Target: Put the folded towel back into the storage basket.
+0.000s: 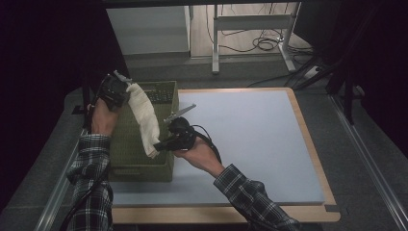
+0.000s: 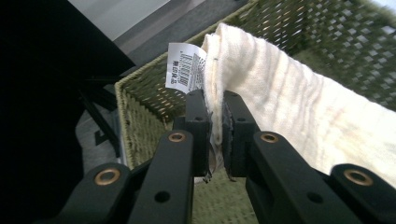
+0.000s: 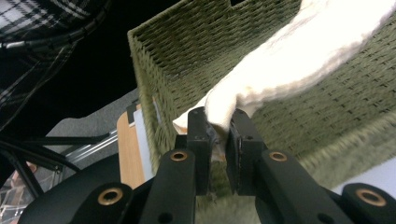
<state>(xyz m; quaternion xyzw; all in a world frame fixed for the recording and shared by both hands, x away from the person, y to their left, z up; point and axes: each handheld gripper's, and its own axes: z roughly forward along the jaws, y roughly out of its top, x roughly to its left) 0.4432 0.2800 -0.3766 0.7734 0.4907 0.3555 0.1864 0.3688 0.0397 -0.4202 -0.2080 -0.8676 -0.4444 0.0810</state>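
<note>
Plaid sleeves [image 1: 91,192] come in from the bottom edge of the high view, each hand carrying a gripper over the left part of the counter [image 1: 269,144]. Between them hangs a cream towel [image 1: 146,120], rolled or folded into a long band, stretched slantwise above a green woven basket [image 1: 134,154]. At the towel's far end the left gripper [image 1: 126,88] is clamped on the cloth; in the left gripper view its jaws are pressed together on the towel's edge [image 2: 233,74], with a white barcode tag [image 2: 186,66] sticking up just beside them. At the near end the right gripper [image 1: 159,144] pinches the other tip, and the right gripper view shows its jaws tight on the cloth [image 3: 224,105] above the basket's inside wall [image 3: 187,51]. From above, the towel lies over the basket's right rim, its lower end near the basket's near right corner. What the basket holds I cannot tell: its inside is dark and partly hidden by towel and hands. It sits at the counter's left edge, with a dark drop just beyond. Right of the basket, the grey counter top runs bare to its wooden border [image 1: 308,139], giving wide room on that side. Beyond the far edge stand desk legs [image 1: 216,43] and loose cables [image 1: 264,44] on the floor.
</note>
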